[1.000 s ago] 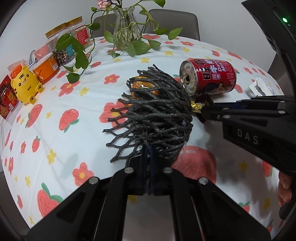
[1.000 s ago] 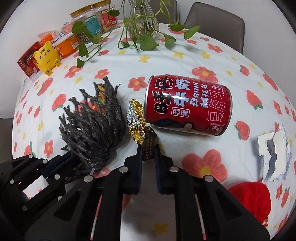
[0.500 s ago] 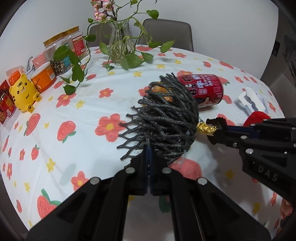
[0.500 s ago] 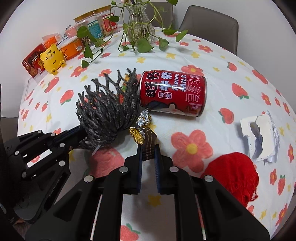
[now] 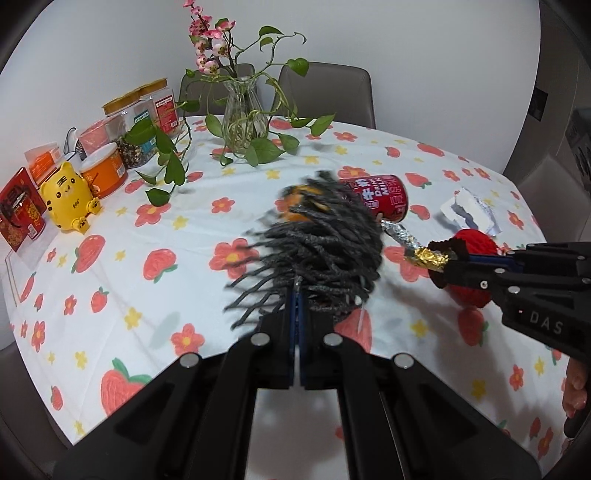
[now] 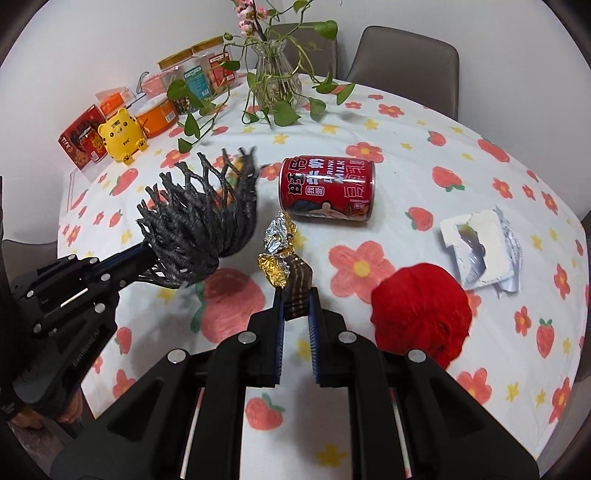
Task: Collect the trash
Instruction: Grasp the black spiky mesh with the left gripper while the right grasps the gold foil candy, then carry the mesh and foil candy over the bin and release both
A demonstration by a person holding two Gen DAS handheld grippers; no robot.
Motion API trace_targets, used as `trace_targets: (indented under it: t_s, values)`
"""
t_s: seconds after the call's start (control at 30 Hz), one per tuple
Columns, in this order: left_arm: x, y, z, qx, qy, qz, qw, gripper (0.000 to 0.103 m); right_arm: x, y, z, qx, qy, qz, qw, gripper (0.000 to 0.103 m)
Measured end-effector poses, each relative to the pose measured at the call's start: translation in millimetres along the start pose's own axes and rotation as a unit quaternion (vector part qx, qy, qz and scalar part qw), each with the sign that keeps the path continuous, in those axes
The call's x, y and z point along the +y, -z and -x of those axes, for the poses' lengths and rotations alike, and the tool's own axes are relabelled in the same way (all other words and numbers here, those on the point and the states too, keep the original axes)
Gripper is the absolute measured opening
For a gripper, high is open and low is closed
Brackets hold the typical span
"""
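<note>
At the far left of the right wrist view sit a red printed cardboard box (image 6: pixel 82 137), a glossy yellow tiger-shaped figurine (image 6: pixel 123 135) and an orange round tub (image 6: pixel 157 118), with clear plastic jars with gold lids (image 6: pixel 197 70) behind them; a ribbed glass vase (image 6: pixel 274 75) of trailing green vines and pink blossoms stands at upper centre; below the tiger, the left gripper (image 6: pixel 147 260) is clamped on a dark grey rope-net bag (image 6: pixel 201 218), knotted and bristly, lifted above the cloth, with something orange showing through its mesh; in the left wrist view the bag (image 5: pixel 321 243) is motion-blurred just beyond the closed fingers (image 5: pixel 297 295); at lower centre the right gripper (image 6: pixel 295 306) pinches a crumpled gold and silver foil wrapper with a pleated brown paper cup (image 6: pixel 282 258), the brown part between the blue-padded fingers, the foil jutting forward towards the bag's right edge, held off the table; just beyond it lies a red cylindrical milk can (image 6: pixel 327 188) on its side, printed in white characters; right of the gripper rests a fuzzy red yarn ball (image 6: pixel 419 308); further right, a torn white and silver foil packet (image 6: pixel 482 251) lies flat; all rest on a round table under a white cloth (image 6: pixel 424 122) printed with red flowers and strawberries; grey upholstered chairs (image 6: pixel 406 59) stand against a plain white wall (image 6: pixel 110 33)
</note>
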State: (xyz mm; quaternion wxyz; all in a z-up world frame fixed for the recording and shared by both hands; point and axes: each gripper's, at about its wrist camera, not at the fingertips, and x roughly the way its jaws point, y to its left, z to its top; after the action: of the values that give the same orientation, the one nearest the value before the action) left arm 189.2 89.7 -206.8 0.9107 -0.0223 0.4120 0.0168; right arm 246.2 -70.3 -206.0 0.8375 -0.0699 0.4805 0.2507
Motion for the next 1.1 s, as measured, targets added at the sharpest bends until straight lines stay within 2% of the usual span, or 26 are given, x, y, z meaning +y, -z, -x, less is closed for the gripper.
trace_targets:
  t_s: [0.27,0.43,0.57,0.73,0.87,1.0,1.1]
  values:
    - [-14.3,5.7,33.7,-0.016,0.033,-0.015,0.9992,0.002,2.2,22.9,32.9,-0.010,0.006,-0.015,1.000,0.011]
    - [-43.5,3.6,54.8,-0.036,0.072,-0.055,0.9952,0.002,-7.2,38.9,59.5,-0.027,0.022,-0.040,0.999,0.011]
    - [-74.0,0.6,66.3,-0.047,0.107,-0.091,0.9889,0.002,-25.1,55.1,85.1,-0.045,0.042,-0.072,0.996,0.011]
    - [-122.3,2.0,81.5,-0.058,0.149,-0.142,0.9770,0.002,-53.5,86.3,124.2,-0.067,0.074,-0.116,0.988,0.011]
    - [-169.4,7.9,96.3,-0.064,0.184,-0.181,0.9641,0.002,-80.7,119.4,158.2,-0.084,0.102,-0.154,0.979,0.011]
    - [-231.3,20.6,113.9,-0.068,0.219,-0.221,0.9479,0.002,-115.9,165.3,199.9,-0.100,0.133,-0.197,0.966,0.011]
    - [-282.6,35.7,129.2,-0.068,0.243,-0.248,0.9352,0.002,-145.3,211.7,238.9,-0.113,0.160,-0.229,0.954,0.011]
